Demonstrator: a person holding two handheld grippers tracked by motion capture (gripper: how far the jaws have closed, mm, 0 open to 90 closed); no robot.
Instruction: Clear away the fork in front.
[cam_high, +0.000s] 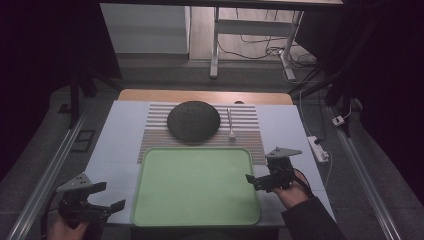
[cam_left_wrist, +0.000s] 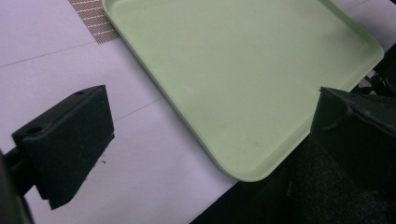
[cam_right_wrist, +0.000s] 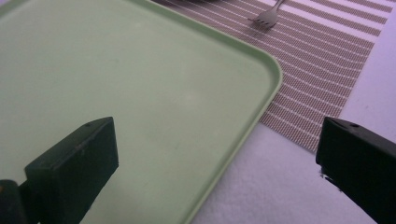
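Observation:
A pale green tray (cam_high: 150, 200) lies empty at the table's near middle, partly over a striped placemat (cam_high: 250, 120). On the mat sit a dark round plate (cam_high: 193, 120) and a metal fork (cam_high: 230, 124) to its right. My left gripper (cam_high: 107, 196) hovers open just left of the tray's near left corner, and its own view looks across the tray (cam_left_wrist: 243, 70). Over the tray's right edge my right gripper (cam_high: 257, 179) stands open; its view takes in the tray's far right corner (cam_right_wrist: 261, 79), the mat (cam_right_wrist: 317, 84) and the fork's tines (cam_right_wrist: 266, 17). Both grippers hold nothing.
The table has a white cover (cam_high: 115, 135) with a wooden edge (cam_high: 200, 95) at the back. A white power strip (cam_high: 318, 148) and cables lie off the table's right side. Desk legs (cam_high: 215, 50) stand on the floor beyond.

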